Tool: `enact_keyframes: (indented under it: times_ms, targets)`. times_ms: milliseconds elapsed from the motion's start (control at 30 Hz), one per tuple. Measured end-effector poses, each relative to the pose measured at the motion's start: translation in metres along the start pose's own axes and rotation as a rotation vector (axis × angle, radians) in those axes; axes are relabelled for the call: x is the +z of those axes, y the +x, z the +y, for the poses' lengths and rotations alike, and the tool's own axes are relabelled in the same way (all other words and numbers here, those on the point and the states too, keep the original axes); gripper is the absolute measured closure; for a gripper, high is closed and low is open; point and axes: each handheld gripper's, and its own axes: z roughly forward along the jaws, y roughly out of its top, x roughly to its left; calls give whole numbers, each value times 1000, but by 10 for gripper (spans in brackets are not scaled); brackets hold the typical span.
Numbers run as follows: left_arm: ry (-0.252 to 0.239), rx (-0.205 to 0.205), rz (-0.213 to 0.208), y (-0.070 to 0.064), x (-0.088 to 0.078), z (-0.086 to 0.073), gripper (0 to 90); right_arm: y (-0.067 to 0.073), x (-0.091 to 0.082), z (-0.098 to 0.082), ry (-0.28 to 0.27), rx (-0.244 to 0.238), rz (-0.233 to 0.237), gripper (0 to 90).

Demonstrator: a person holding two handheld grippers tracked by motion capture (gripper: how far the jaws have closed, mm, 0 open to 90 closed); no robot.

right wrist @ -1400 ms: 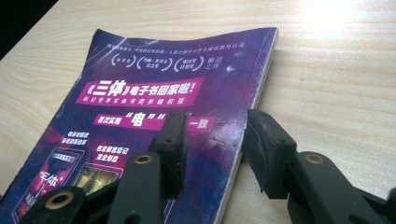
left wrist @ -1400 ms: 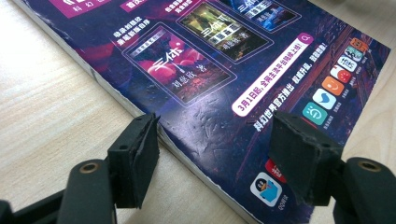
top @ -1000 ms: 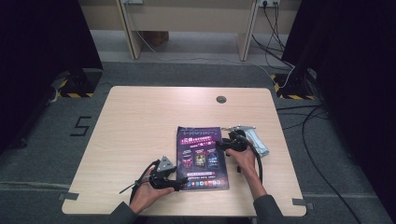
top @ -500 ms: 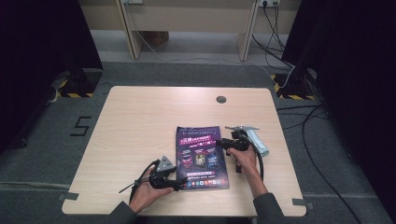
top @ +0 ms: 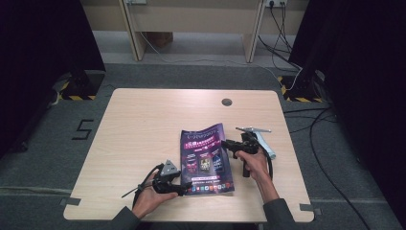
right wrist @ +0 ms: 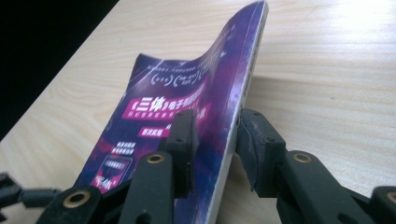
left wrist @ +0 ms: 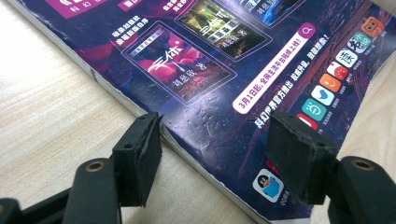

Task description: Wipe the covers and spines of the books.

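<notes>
Magazine [top: 206, 159] edge lifted, right gripper [top: 229, 145] jaws closing

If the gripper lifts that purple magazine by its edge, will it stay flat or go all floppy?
Probably floppy: the thin purple glossy magazine already curves upward where the right gripper, whose jaws have just been closing, straddles its edge. It looks light, being thin. Its shiny cover may slip, which may be why the left gripper rests at its corner.

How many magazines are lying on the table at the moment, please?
1. The purple magazine lies on the wooden table, near its front edge, between the left gripper at its near corner and the right gripper at its right edge.
</notes>
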Motion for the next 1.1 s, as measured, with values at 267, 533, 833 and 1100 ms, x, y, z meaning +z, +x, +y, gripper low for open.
enact_keyframes:
  times_ms: [267, 533, 833, 1100]
  targets:
    - [2, -1, -4, 0, 0, 0, 353, 7, -6, 0, 40, 1, 56, 671]
    - [-7, -5, -4, 1, -1, -1, 360, 29, -4, 9, 86, -112, 52, 700]
    - [8, -5, 0, 1, -1, 1, 357, 27, -5, 8, 105, -129, 43, 719]
    - [12, -4, -1, 4, -3, 2, 357, 31, -7, 15, 127, -170, 30, 758]
